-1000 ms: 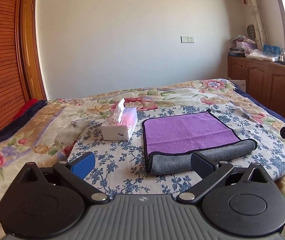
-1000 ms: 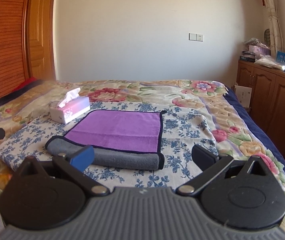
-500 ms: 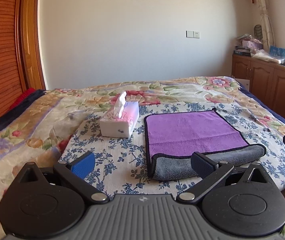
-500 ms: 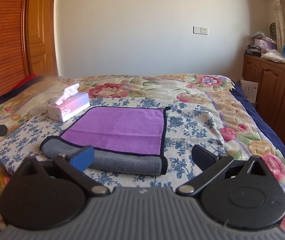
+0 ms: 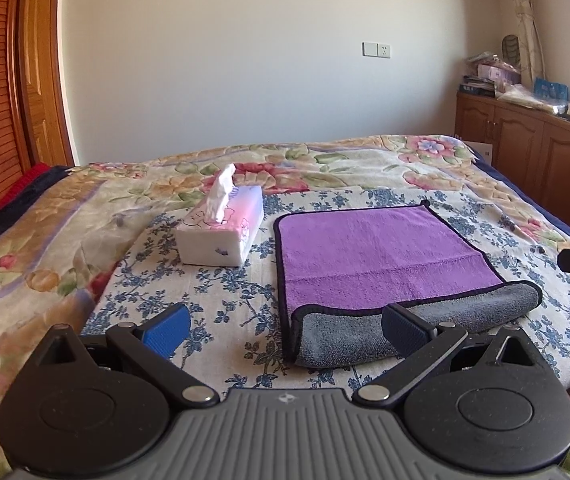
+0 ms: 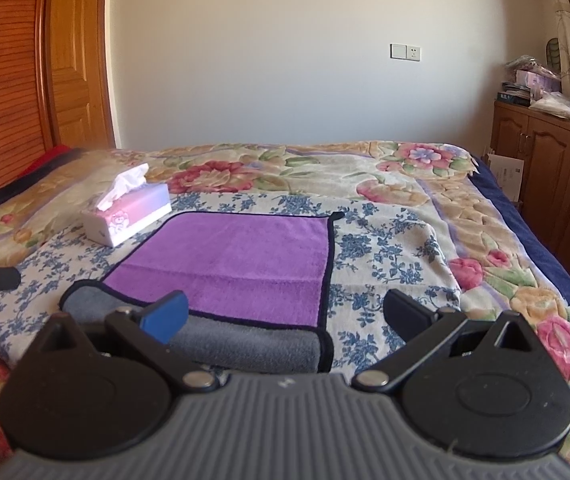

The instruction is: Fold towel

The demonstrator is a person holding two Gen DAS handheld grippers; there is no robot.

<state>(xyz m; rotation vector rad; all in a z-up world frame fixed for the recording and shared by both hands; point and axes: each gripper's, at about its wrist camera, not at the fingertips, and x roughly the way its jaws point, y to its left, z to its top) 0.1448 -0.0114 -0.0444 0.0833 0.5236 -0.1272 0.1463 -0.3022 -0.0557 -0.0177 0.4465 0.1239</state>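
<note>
A purple towel [image 5: 373,248] with a grey underside and black trim lies flat on the bed, its near edge rolled over to show grey [image 5: 365,336]. My left gripper [image 5: 285,326] is open and empty, just short of the towel's near left corner. In the right wrist view the same towel [image 6: 237,256] lies ahead, and my right gripper [image 6: 285,314] is open and empty over its near right corner. Each gripper's tip shows at the edge of the other's view.
A tissue box [image 5: 221,236] stands left of the towel; it also shows in the right wrist view [image 6: 125,216]. The towel rests on a blue-flowered cloth [image 5: 221,280] over a floral bedspread [image 5: 365,164]. Wooden cabinets [image 5: 525,140] stand right, a wooden door [image 6: 73,72] left.
Both grippers have moved back and a little up from the towel, staying open. The towel and tissue box have not moved.
</note>
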